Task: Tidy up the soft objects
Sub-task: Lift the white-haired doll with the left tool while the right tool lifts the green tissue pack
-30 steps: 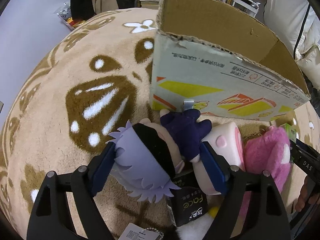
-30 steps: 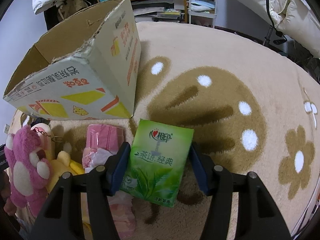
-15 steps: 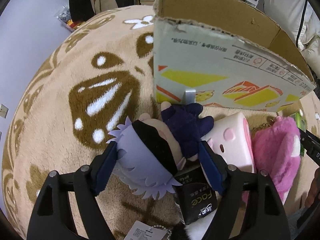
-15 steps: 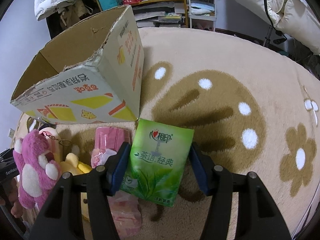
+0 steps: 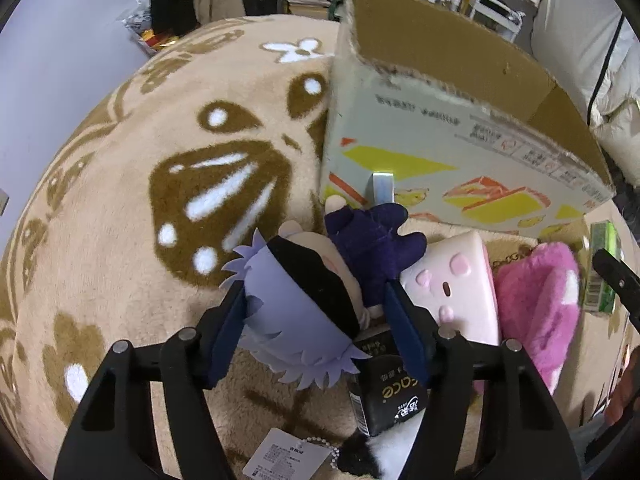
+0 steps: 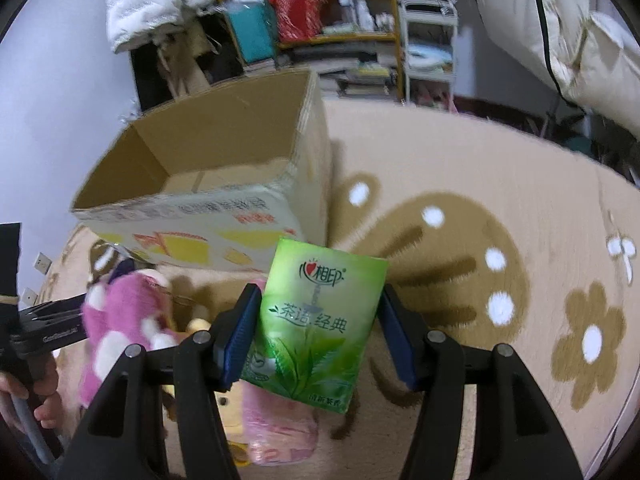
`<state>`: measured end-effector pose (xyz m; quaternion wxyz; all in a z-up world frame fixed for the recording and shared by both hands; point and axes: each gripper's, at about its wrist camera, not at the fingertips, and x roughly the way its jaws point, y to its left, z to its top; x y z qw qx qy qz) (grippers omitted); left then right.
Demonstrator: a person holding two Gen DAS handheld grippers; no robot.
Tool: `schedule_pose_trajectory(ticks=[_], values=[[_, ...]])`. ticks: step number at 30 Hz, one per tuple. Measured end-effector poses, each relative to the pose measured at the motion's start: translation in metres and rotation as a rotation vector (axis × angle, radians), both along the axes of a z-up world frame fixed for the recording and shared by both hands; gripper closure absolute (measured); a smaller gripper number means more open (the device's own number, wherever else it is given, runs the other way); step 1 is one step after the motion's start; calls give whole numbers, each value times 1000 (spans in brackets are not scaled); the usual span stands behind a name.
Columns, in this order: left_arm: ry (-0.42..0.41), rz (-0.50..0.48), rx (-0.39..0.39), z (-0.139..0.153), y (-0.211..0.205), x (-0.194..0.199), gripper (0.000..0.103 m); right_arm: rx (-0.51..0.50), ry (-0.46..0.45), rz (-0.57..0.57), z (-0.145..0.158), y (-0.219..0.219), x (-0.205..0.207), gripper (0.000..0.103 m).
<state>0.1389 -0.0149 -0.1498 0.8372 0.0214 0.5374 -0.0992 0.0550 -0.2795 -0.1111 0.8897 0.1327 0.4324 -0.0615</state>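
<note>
My left gripper (image 5: 316, 320) is shut on a plush doll (image 5: 316, 280) with lilac hair, a black blindfold and a dark purple body, held just above the rug in front of the open cardboard box (image 5: 448, 148). My right gripper (image 6: 316, 328) is shut on a green tissue pack (image 6: 316, 320), lifted above the rug and to the right of the box (image 6: 208, 184). A pink bear plush (image 5: 536, 304) and a pale pink pig cushion (image 5: 456, 284) lie by the box's front. The bear (image 6: 120, 320) also shows in the right wrist view.
A black pack (image 5: 384, 396) and a paper tag (image 5: 288, 460) lie under the left gripper. A pink tissue pack (image 6: 280, 428) and a yellow plush (image 6: 198, 326) lie under the right gripper. The beige rug (image 6: 500, 184) spreads right. Shelves (image 6: 340, 20) stand behind.
My right gripper has risen with the green pack, so the box's inside now shows. My left gripper has lifted the doll slightly and drawn nearer the box.
</note>
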Motion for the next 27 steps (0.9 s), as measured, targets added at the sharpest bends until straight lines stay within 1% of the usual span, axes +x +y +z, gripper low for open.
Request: schedule_pose_trajectory(ticks=[5,8,11,13,15,20,24,27], values=[[-86,42,25,23,7,-13,36,-31,-33,25,14,14,-8,40],[-157,56,45,42,9,-24,36,-56,-63,30,26,18,-11,40],[-233,66,55,64,10,-35,36,-59,-111,24,43,20,-15,40],[-293,75,50,82,10,-43,36,-76,-146,25,57,22,-19,40],[-337,79,42,96,10,-46,36,-101,-181,28,71,25,-22,40],[-460,62,22,135,5,-51,36,-143,-255,40,101,30,-21,40],[-537,25,18,161,-4,-49,36,-175,-302,50,120,32,-14,40],[-577,-2,23,174,-12,-45,36,-177,-326,52,127,32,-8,40]])
